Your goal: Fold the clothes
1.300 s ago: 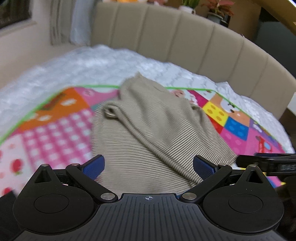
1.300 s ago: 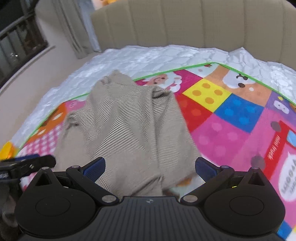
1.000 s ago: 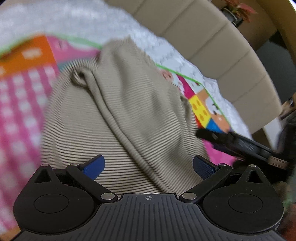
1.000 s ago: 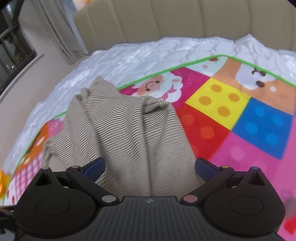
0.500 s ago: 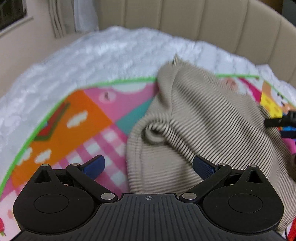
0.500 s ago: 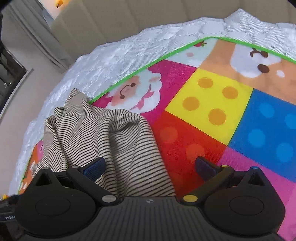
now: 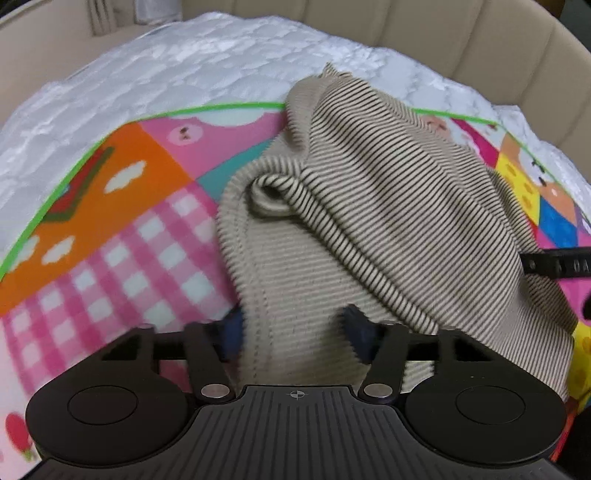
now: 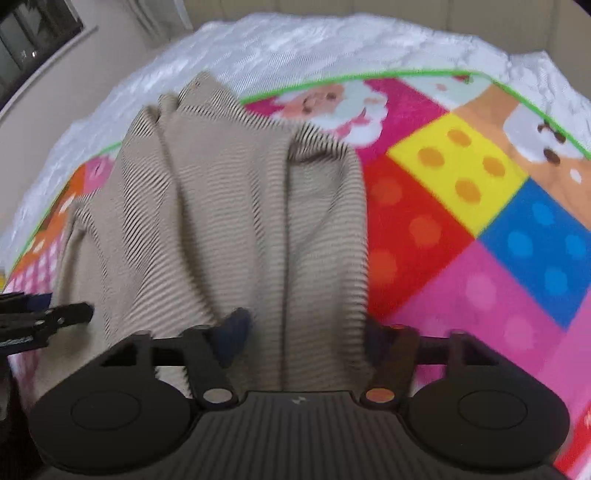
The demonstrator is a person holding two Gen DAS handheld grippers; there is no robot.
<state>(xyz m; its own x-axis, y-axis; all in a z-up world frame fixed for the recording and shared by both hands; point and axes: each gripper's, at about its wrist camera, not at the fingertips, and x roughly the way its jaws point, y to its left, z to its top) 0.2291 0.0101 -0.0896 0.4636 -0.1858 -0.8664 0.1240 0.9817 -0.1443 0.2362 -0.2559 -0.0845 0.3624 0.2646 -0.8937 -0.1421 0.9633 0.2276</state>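
Observation:
A beige, finely striped knit garment [image 7: 388,206] lies crumpled on a colourful play mat [image 7: 110,229]. My left gripper [image 7: 293,328] hangs over its near left edge. Its jaws are closing, with a fold of the fabric between the blue pads, which stand half apart. In the right wrist view the same garment [image 8: 229,206] runs down to my right gripper [image 8: 303,328], whose jaws are also closing with the near right edge between them. Each gripper shows at the edge of the other's view: the right one [image 7: 554,264] and the left one [image 8: 40,314].
The mat [image 8: 461,221] covers a white quilted bed cover [image 7: 147,74]. A beige padded headboard [image 7: 406,22] curves around the far side. Bare mat lies left of the garment in the left view and right of it in the right view.
Both pairs of jaws have narrowed from wide apart to about half width around the garment's near edge. The right gripper swung back left over the garment, and the left one came lower and closer.

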